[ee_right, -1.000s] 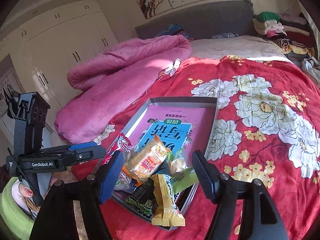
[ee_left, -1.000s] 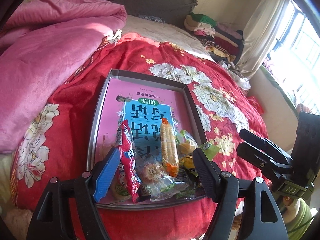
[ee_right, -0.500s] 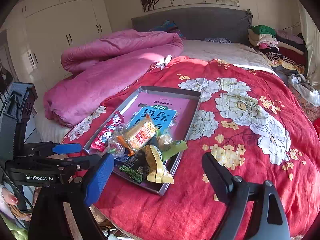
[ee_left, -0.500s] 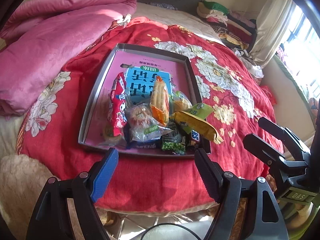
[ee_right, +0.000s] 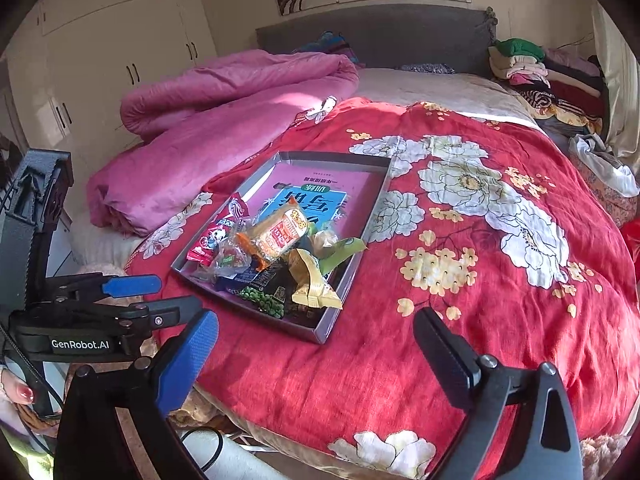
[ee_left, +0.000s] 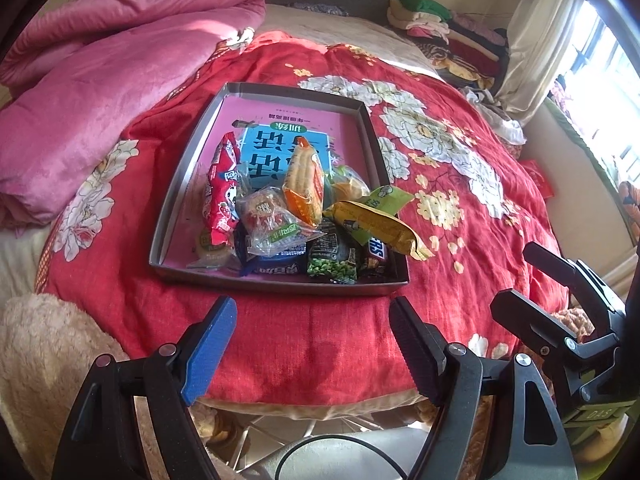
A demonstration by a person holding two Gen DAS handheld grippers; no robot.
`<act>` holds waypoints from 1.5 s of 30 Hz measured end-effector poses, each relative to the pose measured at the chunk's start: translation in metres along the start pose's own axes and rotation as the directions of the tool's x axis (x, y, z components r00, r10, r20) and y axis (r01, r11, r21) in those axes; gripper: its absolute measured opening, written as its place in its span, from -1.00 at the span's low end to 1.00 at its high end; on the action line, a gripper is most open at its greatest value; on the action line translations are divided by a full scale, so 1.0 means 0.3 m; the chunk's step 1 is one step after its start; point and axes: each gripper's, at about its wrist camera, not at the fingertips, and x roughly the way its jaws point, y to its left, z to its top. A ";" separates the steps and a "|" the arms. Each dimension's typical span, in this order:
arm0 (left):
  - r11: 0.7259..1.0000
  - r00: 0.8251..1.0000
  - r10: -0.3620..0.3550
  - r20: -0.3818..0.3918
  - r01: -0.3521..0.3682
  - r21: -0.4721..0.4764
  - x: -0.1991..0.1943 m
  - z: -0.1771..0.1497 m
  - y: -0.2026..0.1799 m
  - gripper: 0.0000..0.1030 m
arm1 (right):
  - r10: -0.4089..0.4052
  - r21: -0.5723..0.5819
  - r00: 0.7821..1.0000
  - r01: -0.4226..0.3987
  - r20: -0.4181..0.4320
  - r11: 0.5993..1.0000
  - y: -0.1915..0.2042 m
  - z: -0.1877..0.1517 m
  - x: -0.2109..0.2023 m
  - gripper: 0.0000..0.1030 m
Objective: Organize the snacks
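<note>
A grey tray lined with a pink and blue book lies on the red floral bedspread. Its near end holds several snacks: a red packet, an orange cracker pack, a clear-wrapped cake, a green pea pack and a yellow packet that overhangs the right rim. My left gripper hovers open over the bed's edge, short of the tray. My right gripper is empty, its jaws opening wide, with the tray ahead and to the left.
A heaped pink quilt fills the bed left of the tray. Folded clothes are stacked by the grey headboard. White wardrobes stand at the left, a curtain and window at the right. A cable lies below the bed's edge.
Both grippers have drawn back from the tray to the bed's edge, so the snacks now lie ahead of the fingertips. The right jaws have spread wider.
</note>
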 end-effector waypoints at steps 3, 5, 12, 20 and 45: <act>1.000 1.000 0.001 -0.003 -0.001 0.003 0.000 -0.003 -0.002 0.55 | 0.001 0.001 1.000 -0.001 0.006 1.000 0.003 -0.001 -0.005 0.92; 1.000 1.000 0.004 -0.003 -0.004 0.007 -0.001 -0.005 -0.003 0.55 | 0.001 0.000 1.000 -0.001 0.005 1.000 0.003 -0.001 -0.005 0.92; 1.000 1.000 0.009 0.005 -0.009 0.021 -0.009 -0.010 -0.011 0.55 | -0.001 -0.005 1.000 0.001 0.009 1.000 0.011 -0.002 -0.013 0.92; 1.000 1.000 0.021 0.005 -0.021 0.021 -0.020 -0.013 -0.012 0.55 | -0.004 -0.005 1.000 0.004 0.010 1.000 0.017 -0.001 -0.018 0.93; 0.999 0.999 0.023 0.022 -0.023 0.027 -0.043 -0.012 -0.018 0.55 | -0.014 -0.005 1.000 0.014 0.017 1.000 0.018 0.005 -0.028 0.93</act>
